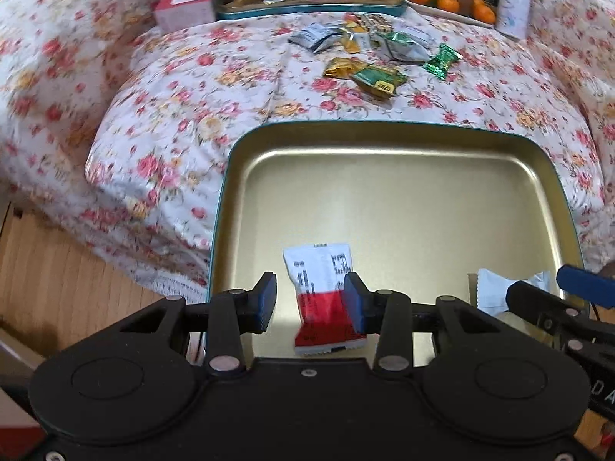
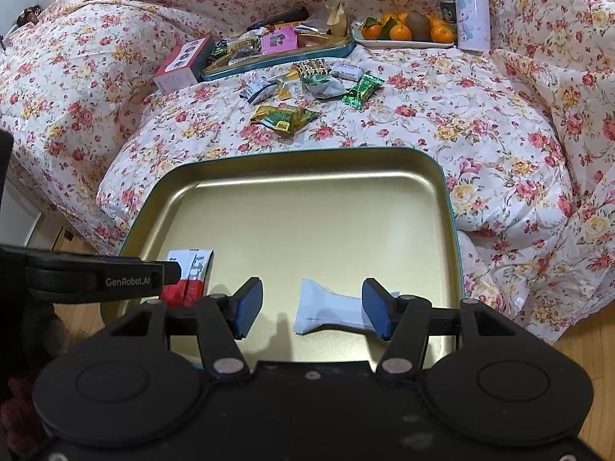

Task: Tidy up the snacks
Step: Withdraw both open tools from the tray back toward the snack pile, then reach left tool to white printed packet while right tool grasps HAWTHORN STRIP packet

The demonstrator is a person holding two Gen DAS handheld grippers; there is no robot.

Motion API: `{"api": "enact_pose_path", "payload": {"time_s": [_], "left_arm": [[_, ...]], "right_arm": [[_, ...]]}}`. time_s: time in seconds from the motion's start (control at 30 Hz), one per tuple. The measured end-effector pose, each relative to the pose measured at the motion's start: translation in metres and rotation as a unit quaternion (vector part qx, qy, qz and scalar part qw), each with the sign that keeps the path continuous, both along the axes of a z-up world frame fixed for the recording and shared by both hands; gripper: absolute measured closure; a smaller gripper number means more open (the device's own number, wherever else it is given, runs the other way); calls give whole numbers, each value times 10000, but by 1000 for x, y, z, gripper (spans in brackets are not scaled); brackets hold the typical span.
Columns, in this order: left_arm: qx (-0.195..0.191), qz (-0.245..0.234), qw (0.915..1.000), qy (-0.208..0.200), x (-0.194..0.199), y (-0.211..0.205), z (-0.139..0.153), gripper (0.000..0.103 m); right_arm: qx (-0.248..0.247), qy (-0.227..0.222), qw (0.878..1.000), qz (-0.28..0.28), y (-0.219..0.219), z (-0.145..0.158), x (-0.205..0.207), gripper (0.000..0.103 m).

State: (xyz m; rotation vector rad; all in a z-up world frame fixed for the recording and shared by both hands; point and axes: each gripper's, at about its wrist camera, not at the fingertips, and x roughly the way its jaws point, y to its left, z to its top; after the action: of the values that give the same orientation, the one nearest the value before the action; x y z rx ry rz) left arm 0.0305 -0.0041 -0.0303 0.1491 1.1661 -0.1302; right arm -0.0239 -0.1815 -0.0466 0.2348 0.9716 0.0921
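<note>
Left gripper (image 1: 309,299) over gold metal tray with teal rim (image 1: 384,142), fingers wide apart, nothing gripped; red-and-white snack packet (image 1: 321,299) flat on tray floor below gap. Right gripper (image 2: 312,307) likewise spread, empty; white twisted-end snack wrapper (image 2: 326,307) on tray near right finger. Loose wrapped candies (image 2: 303,88) on floral quilt (image 2: 480,123) beyond tray.

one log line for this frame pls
left gripper: open over red-white packet | right gripper: open over white packet | both packets in gold tray | loose snacks on bedspread
</note>
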Motion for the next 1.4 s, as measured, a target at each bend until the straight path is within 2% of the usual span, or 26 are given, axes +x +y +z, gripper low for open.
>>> {"api": "enact_pose_path", "payload": {"time_s": [0.33,0.53,0.83,1.07,1.2,1.4], "left_arm": [[11,-72,9999,-79,43,11,19,54],[151,99,9993,-323,75,18,26,54],[81,262,9984,-489,122,20,26,54],[81,170,9993,-331,162,9,14,54],[-35,117,9999,-90,189,3,6,54],[-158,228,9996,80,227,-3,-2,54]], "right_arm": [[-152,-135,9998,-13,-7,12,23,42],[-244,-299,9992,-77,-14,22,51,42],[-221,-393,9986,-274,-26,28,100,42],[-164,-229,9986,-453,-36,17,140,42],[-131,-148,9983,-542,-43,10,167,42],[-372,-54,9977,-572,-49,-2,213,41]]}}
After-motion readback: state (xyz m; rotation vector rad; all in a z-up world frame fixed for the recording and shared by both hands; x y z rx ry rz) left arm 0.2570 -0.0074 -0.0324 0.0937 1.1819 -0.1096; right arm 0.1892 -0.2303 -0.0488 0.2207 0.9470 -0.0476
